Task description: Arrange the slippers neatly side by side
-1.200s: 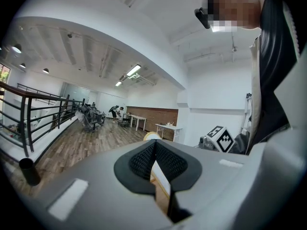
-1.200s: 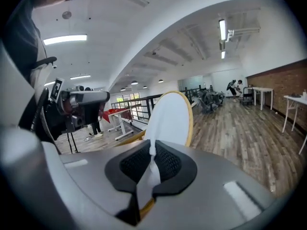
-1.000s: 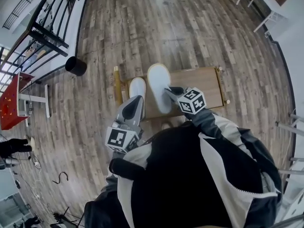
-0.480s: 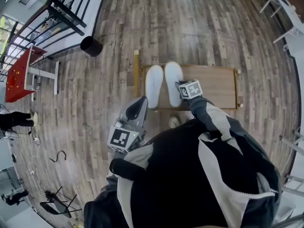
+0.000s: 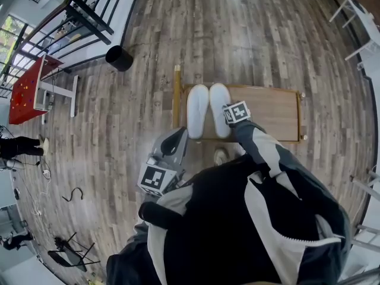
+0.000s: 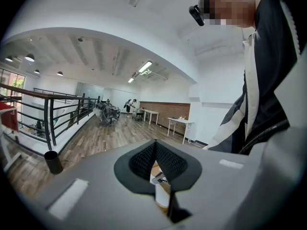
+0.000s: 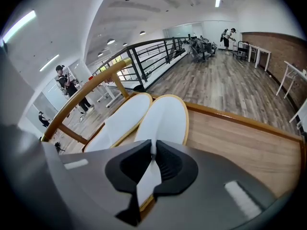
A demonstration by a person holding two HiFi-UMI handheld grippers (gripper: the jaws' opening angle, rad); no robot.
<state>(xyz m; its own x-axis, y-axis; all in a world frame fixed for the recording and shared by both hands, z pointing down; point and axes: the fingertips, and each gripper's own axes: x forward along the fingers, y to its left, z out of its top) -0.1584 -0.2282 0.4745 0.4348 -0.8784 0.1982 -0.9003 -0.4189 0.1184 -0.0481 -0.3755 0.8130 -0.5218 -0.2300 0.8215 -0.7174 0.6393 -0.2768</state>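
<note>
Two white slippers lie side by side, toes away from me, on the left end of a low wooden table (image 5: 267, 114). The left slipper (image 5: 197, 110) (image 7: 122, 121) touches the right slipper (image 5: 218, 100) (image 7: 163, 116) along its length. My right gripper (image 5: 226, 111) (image 7: 152, 153) is shut on the heel end of the right slipper, white material pinched between its pads. My left gripper (image 5: 176, 140) (image 6: 154, 150) is shut with nothing in it, held near my body, off the table's near-left corner.
A raised wooden rail (image 5: 177, 97) (image 7: 81, 97) borders the table's left end beside the left slipper. On the wood floor stand a black bin (image 5: 119, 58), a red table (image 5: 29, 91) and a black railing (image 5: 89, 16). My foot (image 5: 221, 155) is by the table's near edge.
My right gripper brought the right slipper down from a tilted, lifted pose, so it now lies parallel against the left slipper. The left gripper stayed shut near my body.
</note>
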